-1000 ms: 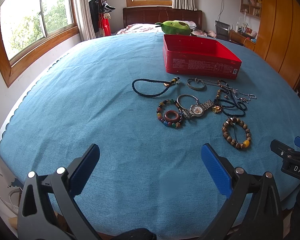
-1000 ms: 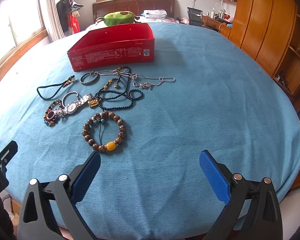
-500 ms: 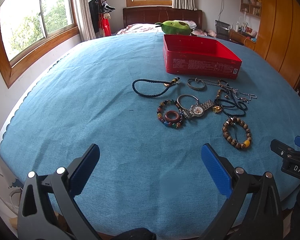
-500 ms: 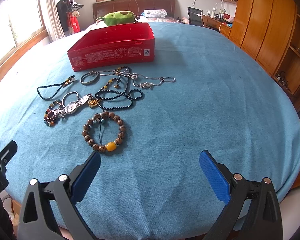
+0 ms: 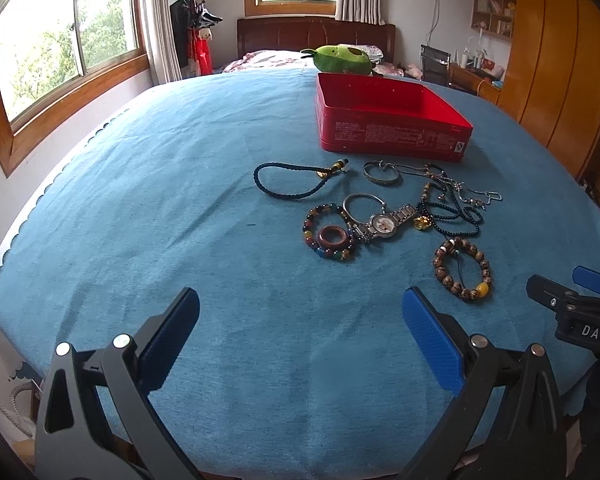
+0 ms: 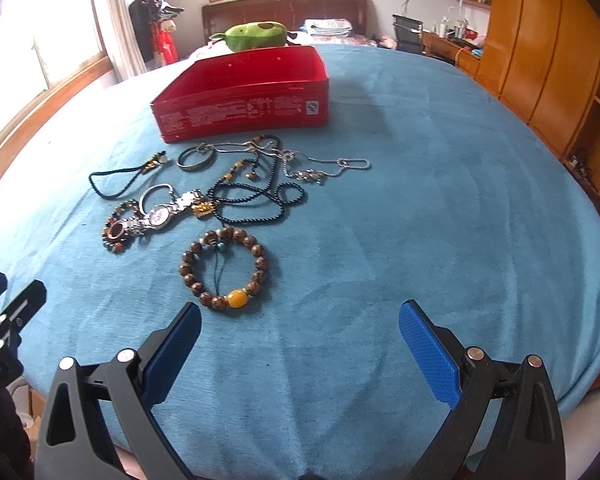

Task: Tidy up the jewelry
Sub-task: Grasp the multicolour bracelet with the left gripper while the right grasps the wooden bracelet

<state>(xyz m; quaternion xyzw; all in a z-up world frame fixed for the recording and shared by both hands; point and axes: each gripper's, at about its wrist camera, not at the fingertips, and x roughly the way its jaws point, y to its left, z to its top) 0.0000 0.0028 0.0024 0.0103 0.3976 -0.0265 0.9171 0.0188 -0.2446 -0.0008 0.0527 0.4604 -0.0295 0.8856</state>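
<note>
Both grippers hang over the near edge of a table under a blue cloth [image 6: 440, 208], and neither holds anything. The left gripper [image 5: 300, 332] has its jaws spread wide over bare cloth; the right gripper [image 6: 300, 336] is just as wide apart, with the wooden bead bracelet [image 6: 224, 268] (the one with a yellow bead) lying just beyond its left finger.

The rest of the jewelry sits toward the middle of the table: a silver watch [image 5: 384, 222] touching a multicolored bead bracelet [image 5: 330, 236] with a brown ring [image 5: 333, 237] inside it, a dark braided cord [image 5: 288, 180] to their left, a metal bangle [image 5: 381, 174], and a tangle of black bead strands and silver chain [image 6: 276, 184].

Behind them, toward the far edge, stands an open red box [image 5: 392, 128], nothing visible inside.
</note>
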